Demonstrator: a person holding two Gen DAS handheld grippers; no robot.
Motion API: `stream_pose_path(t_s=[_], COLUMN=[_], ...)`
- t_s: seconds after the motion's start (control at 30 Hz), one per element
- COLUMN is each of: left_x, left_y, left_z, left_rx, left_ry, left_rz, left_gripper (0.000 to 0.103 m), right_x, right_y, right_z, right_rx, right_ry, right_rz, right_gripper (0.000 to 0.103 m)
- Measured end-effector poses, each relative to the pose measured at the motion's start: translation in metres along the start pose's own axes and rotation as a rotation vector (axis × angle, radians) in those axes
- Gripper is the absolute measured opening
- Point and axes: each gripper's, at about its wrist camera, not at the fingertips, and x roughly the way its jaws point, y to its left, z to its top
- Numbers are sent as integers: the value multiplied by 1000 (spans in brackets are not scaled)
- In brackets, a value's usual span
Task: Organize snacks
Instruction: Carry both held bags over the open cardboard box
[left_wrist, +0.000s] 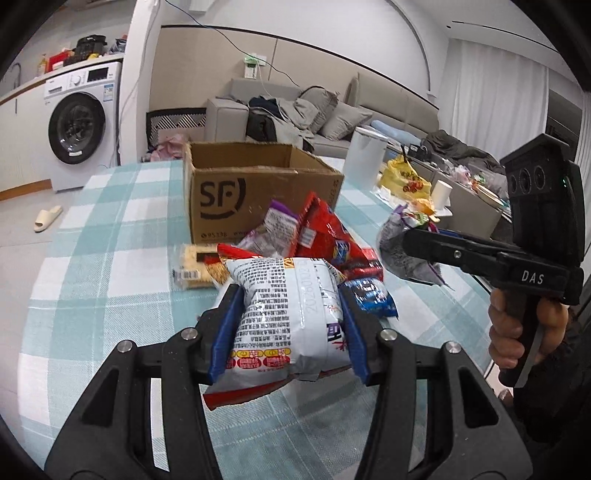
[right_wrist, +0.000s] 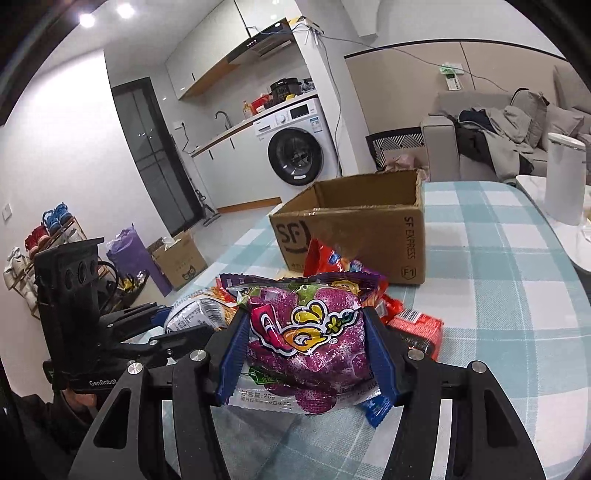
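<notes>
Left gripper (left_wrist: 290, 325) clamps the white snack bag (left_wrist: 288, 314); right gripper (right_wrist: 306, 354) clamps the purple snack bag (right_wrist: 306, 332), both near the cardboard box (left_wrist: 258, 192).

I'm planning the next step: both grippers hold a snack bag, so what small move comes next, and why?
Probably carry the purple bag in the right gripper forward over the open cardboard box: the box looks empty, and the left gripper holds the white bag ready to follow.
</notes>
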Motion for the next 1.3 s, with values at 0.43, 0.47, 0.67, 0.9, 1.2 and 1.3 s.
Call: stream_pose_path(t_s=[0.43,0.47,0.67,0.9,1.2,1.3], left_x=[-9,-7,1,12,32,41], left_y=[-4,-4,0,12,23,27], left_z=[43,46,67,92,115,120], left_rx=[24,25,17,-13,-28,-30], left_ry=[-127,-128,-146,-176,-187,-186], left_rz=[64,67,80,94,101,106], left_gripper=[49,49,49,49,49,49], right_x=[-10,-11,-9,-6,3,7], right_y=[3,4,2,-4,-12,-15], right_z=[32,35,47,63,81,87], right_rx=[5,5,12,23,26,29], right_ry=[-55,-59,-73,-87,-95,-97], right_rz=[-39,-42,-44,-50,-67,-69], right_gripper=[60,60,60,60,60,60])
